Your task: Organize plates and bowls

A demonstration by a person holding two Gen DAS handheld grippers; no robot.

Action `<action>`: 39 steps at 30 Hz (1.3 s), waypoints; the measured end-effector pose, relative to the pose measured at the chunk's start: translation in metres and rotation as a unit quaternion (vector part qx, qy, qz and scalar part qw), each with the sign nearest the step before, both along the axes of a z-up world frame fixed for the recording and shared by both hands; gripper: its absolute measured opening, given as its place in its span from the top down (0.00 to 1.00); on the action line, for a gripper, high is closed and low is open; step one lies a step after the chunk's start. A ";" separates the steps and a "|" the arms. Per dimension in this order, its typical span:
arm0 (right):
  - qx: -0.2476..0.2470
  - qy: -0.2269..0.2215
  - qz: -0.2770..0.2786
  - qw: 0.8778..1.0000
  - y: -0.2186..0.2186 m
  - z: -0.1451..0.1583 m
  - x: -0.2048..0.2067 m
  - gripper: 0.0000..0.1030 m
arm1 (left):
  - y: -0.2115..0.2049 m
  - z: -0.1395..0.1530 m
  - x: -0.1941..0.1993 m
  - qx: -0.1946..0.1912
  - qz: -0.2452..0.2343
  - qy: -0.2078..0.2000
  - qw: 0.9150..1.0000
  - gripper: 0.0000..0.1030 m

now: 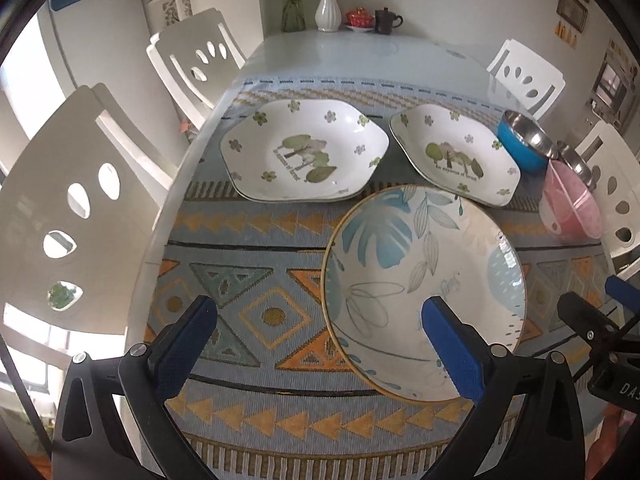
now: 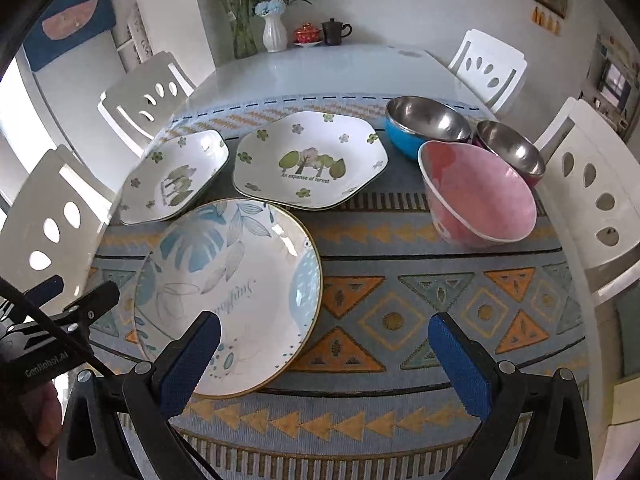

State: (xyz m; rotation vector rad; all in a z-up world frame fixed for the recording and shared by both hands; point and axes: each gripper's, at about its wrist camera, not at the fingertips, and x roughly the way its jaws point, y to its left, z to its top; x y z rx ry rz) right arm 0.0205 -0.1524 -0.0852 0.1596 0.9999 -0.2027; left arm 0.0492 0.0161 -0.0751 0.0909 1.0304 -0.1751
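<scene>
A round blue-leaf plate [image 1: 424, 280] [image 2: 232, 292] lies on the patterned mat near the front. Behind it sit two white flower-print plates with tree pictures, one on the left [image 1: 304, 152] [image 2: 176, 176] and one on the right [image 1: 456, 152] [image 2: 312, 160]. A pink bowl [image 2: 480, 196] [image 1: 572, 208], a blue-sided steel bowl [image 2: 424, 124] [image 1: 524, 140] and a second steel bowl [image 2: 512, 152] stand at the right. My left gripper [image 1: 320, 344] is open and empty above the mat, left of the round plate. My right gripper [image 2: 324, 360] is open and empty at the round plate's right edge.
White chairs [image 1: 80, 208] [image 2: 592, 192] ring the table. A white vase [image 1: 328, 12], a glass vase, a red teapot and a dark cup [image 2: 334, 32] stand at the far end. The patterned mat [image 2: 400, 320] covers the near half of the glass table.
</scene>
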 end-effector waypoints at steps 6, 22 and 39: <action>0.002 0.019 -0.005 1.000 -0.002 -0.010 0.012 0.00 | -0.005 -0.009 0.005 0.011 -0.006 0.009 1.000 0.01; 0.058 0.057 -0.007 0.997 -0.012 -0.053 0.032 0.04 | -0.002 -0.045 0.028 -0.072 -0.023 0.074 0.994 0.08; 0.129 0.044 0.009 0.991 -0.017 -0.082 0.053 0.75 | -0.005 -0.071 0.039 -0.124 -0.051 0.107 0.985 0.59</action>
